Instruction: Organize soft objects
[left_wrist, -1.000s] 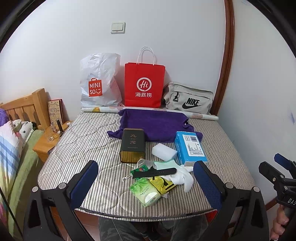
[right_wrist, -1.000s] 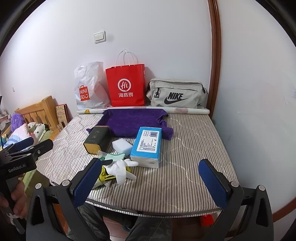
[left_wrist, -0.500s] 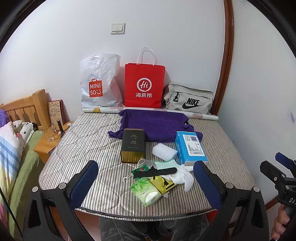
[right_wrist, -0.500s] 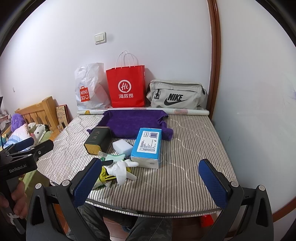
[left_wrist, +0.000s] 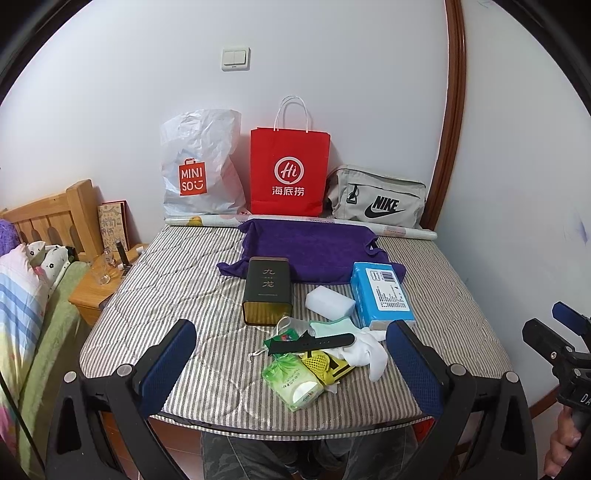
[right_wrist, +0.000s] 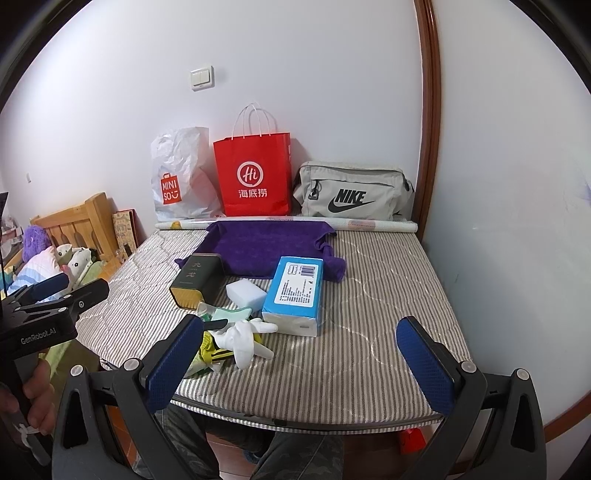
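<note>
Striped mattress (left_wrist: 177, 295) in left wrist view: purple cloth (left_wrist: 314, 247) at far edge, white sock (left_wrist: 369, 350) and green tissue pack (left_wrist: 295, 380) heaped near front edge. Left gripper (left_wrist: 291, 365) spread wide, empty.
Right wrist view: right gripper (right_wrist: 299, 358) wide, empty, above front edge; blue tissue pack (right_wrist: 295, 290) mid-mattress.

Pile at near edge of the mattress (left_wrist: 155, 295): yellow mesh item (left_wrist: 321, 363) mostly buried under a white cloth (left_wrist: 365, 350) and black strap (left_wrist: 314, 341). Green packet (right_wrist: 197, 363) largely behind the right gripper's (right_wrist: 299, 365) finger. Print on the blue tissue pack (right_wrist: 295, 290) too small to read. Person's hand (left_wrist: 563, 450) cut by frame edge.
</note>
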